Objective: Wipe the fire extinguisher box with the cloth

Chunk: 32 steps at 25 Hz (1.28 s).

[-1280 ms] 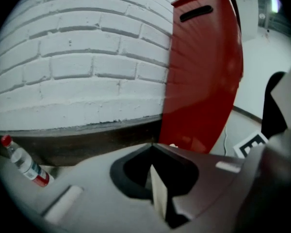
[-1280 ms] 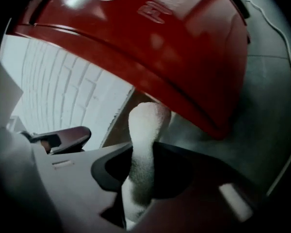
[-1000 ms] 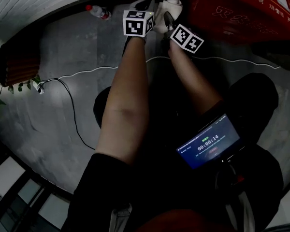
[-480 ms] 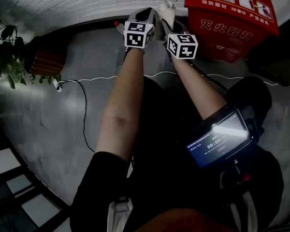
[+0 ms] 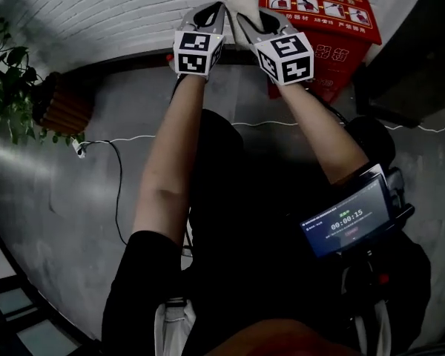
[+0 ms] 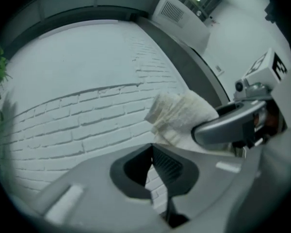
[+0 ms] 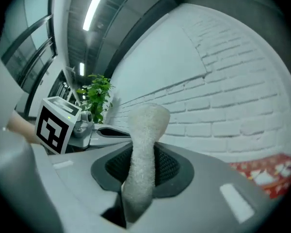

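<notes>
Up by the white brick wall (image 5: 96, 13), both grippers are held side by side. The right gripper (image 7: 140, 164) has its jaws clamped on the white cloth (image 7: 143, 144), which stands up past the tips as a folded wad. Just left of it, the left gripper (image 6: 153, 152) has its jaws pressed together with nothing between them. The red fire extinguisher box (image 5: 334, 21) stands against the wall to the right, apart from the cloth. A potted plant (image 5: 11, 87) stands at the far left, and a white cable (image 5: 119, 169) trails over the grey floor.
</notes>
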Motion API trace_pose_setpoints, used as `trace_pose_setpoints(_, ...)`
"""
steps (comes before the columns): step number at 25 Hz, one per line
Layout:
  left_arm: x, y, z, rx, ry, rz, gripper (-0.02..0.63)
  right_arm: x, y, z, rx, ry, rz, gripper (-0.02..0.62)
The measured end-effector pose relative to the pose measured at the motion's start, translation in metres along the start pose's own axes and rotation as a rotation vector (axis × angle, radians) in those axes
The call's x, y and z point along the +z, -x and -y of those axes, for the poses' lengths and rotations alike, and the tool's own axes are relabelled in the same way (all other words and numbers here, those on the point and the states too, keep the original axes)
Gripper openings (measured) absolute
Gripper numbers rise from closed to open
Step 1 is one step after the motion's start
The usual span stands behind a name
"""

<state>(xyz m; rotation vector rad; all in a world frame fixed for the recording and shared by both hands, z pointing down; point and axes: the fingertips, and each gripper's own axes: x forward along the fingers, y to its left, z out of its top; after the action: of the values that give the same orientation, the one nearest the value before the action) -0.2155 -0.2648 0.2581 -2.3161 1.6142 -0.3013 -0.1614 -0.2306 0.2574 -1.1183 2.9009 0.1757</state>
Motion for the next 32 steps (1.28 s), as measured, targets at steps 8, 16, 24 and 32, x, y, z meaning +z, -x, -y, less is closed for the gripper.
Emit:
trace_pose_setpoints(8, 0.078, -0.007, 0.007, -0.028, 0.024, 0.079, 0.003, 0.076, 0.029, 0.065, 0.019, 0.375, -0.141, 0.095)
trace_pose_setpoints(16, 0.068, -0.042, -0.002, -0.069, 0.034, 0.033, 0.003, 0.041, -0.010, 0.130, 0.043, 0.795, -0.431, 0.095)
trace_pose_setpoints(24, 0.047, -0.096, -0.008, -0.112, 0.042, -0.006, 0.003, 0.004, -0.058, 0.181, 0.105, 0.909, -0.582, 0.095)
trace_pose_setpoints(32, 0.006, -0.117, -0.007, -0.117, 0.054, -0.057, 0.003, -0.042, -0.085, 0.198, 0.153, 0.977, -0.692, 0.095)
